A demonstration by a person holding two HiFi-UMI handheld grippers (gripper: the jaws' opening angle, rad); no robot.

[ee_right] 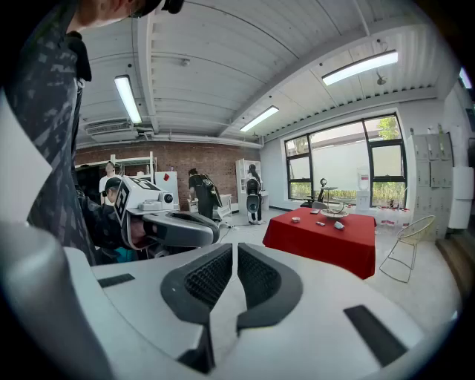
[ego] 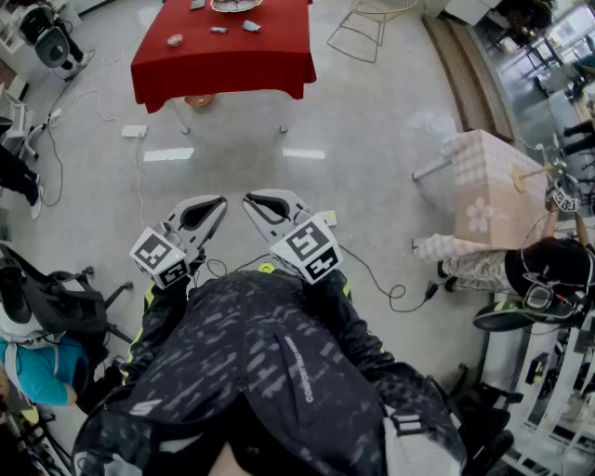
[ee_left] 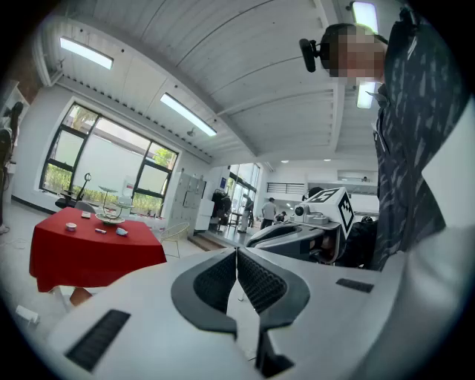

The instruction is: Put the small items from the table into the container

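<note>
A table with a red cloth point(ego: 223, 56) stands far ahead across the floor. On it lie three small items point(ego: 175, 40) point(ego: 218, 30) point(ego: 251, 26) and, at the back edge, a shallow dish-like container point(ego: 235, 5). My left gripper point(ego: 219, 203) and right gripper point(ego: 251, 201) are held side by side close to my body, well short of the table. Both are shut with nothing in them. In the left gripper view the table point(ee_left: 89, 256) is at the left behind the shut gripper point(ee_left: 237, 254). In the right gripper view the table point(ee_right: 326, 241) sits at the right of the shut gripper point(ee_right: 234, 251).
A wire chair point(ego: 372, 23) stands right of the table. A pink box point(ego: 488, 186) and a seated person point(ego: 548, 274) are at the right. Cables point(ego: 390, 288) trail over the floor. An office chair point(ego: 65, 297) and equipment crowd the left side.
</note>
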